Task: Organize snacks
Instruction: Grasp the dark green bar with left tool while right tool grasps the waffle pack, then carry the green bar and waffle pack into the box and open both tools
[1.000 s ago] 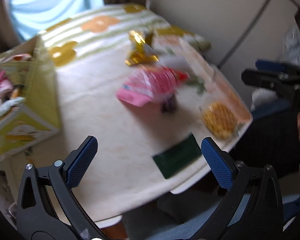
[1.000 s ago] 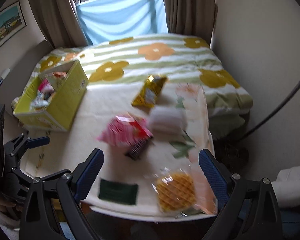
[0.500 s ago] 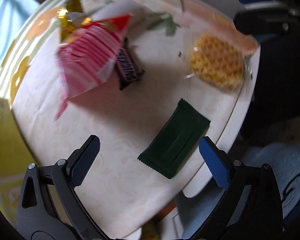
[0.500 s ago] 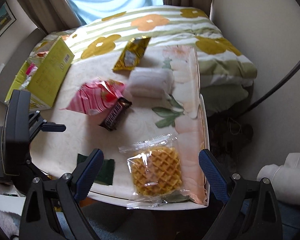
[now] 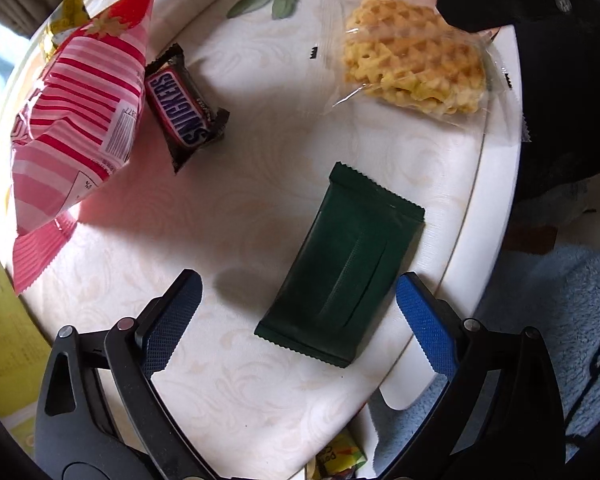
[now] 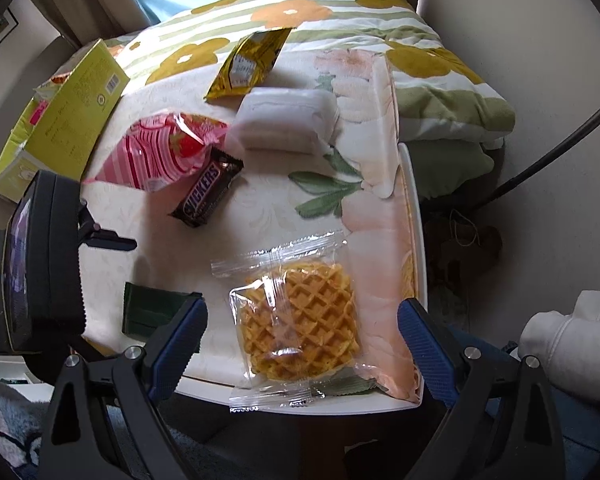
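Left tongs stand apart above the dark green packet near the counter edge; right tongs stand apart over the wrapped waffle at the counter's corner.

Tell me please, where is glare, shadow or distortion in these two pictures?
Left wrist view: sharp; the pink striped bag shines and throws a pinkish shadow; the table edge bends from the fisheye. Right wrist view: glare on the waffle wrapper; the window at the top is washed out.
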A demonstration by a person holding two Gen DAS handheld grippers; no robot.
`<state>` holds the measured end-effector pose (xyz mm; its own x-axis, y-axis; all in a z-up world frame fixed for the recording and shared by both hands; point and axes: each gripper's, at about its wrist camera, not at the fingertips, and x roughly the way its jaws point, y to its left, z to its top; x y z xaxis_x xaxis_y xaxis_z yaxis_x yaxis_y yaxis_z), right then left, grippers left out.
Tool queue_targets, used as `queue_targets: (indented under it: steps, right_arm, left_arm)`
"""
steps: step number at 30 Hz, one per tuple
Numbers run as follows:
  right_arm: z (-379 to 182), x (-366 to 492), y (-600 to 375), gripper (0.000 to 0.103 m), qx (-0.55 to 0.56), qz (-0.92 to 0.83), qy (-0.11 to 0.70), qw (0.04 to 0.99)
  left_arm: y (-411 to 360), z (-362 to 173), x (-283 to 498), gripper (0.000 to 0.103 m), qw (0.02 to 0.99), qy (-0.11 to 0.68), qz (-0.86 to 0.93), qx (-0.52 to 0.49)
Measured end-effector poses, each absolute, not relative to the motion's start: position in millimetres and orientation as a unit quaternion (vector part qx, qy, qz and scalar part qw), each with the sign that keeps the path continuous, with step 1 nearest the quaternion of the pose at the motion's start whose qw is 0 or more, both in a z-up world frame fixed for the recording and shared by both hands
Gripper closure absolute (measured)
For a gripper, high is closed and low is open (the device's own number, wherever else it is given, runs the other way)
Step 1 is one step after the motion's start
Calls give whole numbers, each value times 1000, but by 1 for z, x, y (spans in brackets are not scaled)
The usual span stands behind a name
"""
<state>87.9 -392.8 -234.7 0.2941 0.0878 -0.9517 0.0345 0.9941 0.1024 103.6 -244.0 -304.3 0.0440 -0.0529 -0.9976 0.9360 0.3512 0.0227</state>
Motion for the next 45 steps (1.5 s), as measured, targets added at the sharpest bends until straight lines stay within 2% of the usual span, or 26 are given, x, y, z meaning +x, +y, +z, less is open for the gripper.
queue_targets:
  steps: [4, 10, 12, 15, 18, 29, 32, 39, 45]
  right_arm:
    - [-239, 86, -389, 8, 47, 18, 597, 801]
    - [-245, 85, -380, 8, 29, 28, 599, 800]
    - [-248, 84, -377, 8, 18, 31, 601, 799]
    - [-255, 85, -373, 9, 0, 35, 605, 796]
    - [-260, 86, -371, 9, -9, 40, 607, 793]
    - [-280, 89, -372, 10, -18, 38, 620, 783]
    - [-288, 93, -372, 22, -21, 41, 629, 776]
    - [-294, 95, -370, 29, -35, 40, 629, 775]
    - [-291, 92, -369, 33, -28, 40, 627, 777]
  left_arm:
    - [-244, -307, 105, 9, 617, 553, -400, 392]
    - [-242, -306, 108, 32, 622, 549, -413, 375]
    - [-244, -304, 104, 44, 619, 545, -422, 376]
    - [-246, -302, 100, 52, 614, 540, -431, 381]
    - [-249, -303, 99, 56, 613, 542, -430, 382]
    - [-246, -303, 91, 58, 629, 550, -417, 357]
    - [-247, -301, 95, 58, 636, 550, -415, 347]
    - [-240, -290, 109, 58, 653, 557, -401, 319]
    - [-222, -258, 122, 58, 672, 556, -389, 296]
